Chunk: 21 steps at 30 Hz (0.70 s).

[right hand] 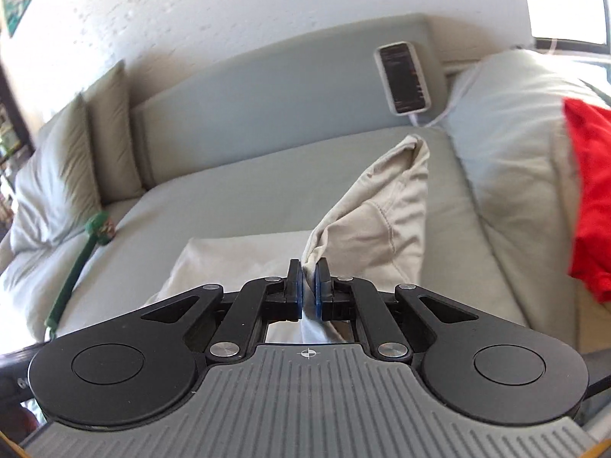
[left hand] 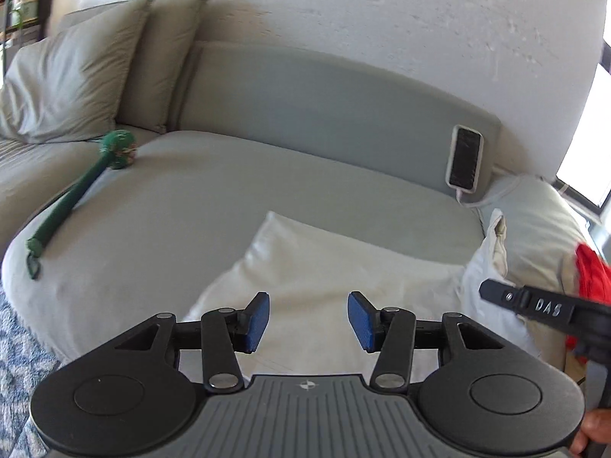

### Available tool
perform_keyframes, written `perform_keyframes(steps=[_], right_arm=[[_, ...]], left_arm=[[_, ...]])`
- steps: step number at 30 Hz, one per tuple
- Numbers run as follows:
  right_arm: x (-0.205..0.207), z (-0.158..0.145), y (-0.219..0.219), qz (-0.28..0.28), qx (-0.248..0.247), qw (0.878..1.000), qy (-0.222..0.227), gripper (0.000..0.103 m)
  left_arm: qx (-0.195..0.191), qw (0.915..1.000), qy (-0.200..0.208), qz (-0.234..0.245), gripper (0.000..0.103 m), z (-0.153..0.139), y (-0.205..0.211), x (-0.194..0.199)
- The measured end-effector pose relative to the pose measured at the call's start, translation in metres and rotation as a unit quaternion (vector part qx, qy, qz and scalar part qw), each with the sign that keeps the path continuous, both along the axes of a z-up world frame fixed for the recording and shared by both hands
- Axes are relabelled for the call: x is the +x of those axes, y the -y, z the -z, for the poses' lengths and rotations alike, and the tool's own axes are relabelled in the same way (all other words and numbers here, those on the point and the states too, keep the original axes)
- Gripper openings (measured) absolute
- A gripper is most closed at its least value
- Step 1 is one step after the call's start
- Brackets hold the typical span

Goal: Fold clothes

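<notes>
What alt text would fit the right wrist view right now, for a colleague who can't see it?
The right gripper is shut on a beige garment, lifting one edge into a peak above the grey sofa. A phone leans on the backrest, a red cloth lies on the cushion at right, and a green toy lies at left.

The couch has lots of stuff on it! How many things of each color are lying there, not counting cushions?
White: 1, the white garment pinched shut in the right claw
Red: 1, the red cloth
Green: 1, the green toy
Black-screened: 1, the phone
Total: 4
</notes>
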State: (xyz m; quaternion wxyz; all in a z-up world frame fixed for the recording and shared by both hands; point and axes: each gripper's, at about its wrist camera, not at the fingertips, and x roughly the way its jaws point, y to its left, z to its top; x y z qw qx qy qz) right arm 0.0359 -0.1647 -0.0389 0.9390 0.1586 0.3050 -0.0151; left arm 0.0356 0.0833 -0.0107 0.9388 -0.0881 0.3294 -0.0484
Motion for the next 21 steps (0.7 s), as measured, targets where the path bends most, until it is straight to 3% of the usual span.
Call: perform_keyframes(steps=[4, 6, 9, 11, 16, 21], right_arm=[[0.031, 0.004, -0.068, -0.078, 0.005, 0.997, -0.011, 0.006], [0.053, 0.021, -0.101, -0.105, 0.014, 0.993, -0.046, 0.006], [0.074, 0.051, -0.133, -0.116, 0.021, 0.987, -0.107, 0.006], [0.077, 0.062, -0.141, -0.11, 0.018, 0.987, -0.119, 0.006], [0.084, 0.049, -0.13, -0.077, 0.061, 0.991, -0.092, 0.006], [0.09, 0.022, -0.139, -0.071, 0.071, 0.994, -0.035, 0.006]], left_arm=[[-0.023, 0.9978, -0.004, -0.061, 0.048, 0.0, -0.046, 0.002], [-0.027, 0.9964, -0.019, -0.078, 0.048, 0.007, -0.058, 0.007], [-0.035, 0.9952, -0.038, -0.084, 0.048, 0.016, -0.067, 0.009], [-0.035, 0.995, -0.04, -0.084, 0.048, 0.019, -0.071, 0.011], [-0.048, 0.9923, -0.048, -0.104, 0.048, 0.027, -0.084, 0.018], [-0.054, 0.991, -0.048, -0.113, 0.048, 0.03, -0.091, 0.022]])
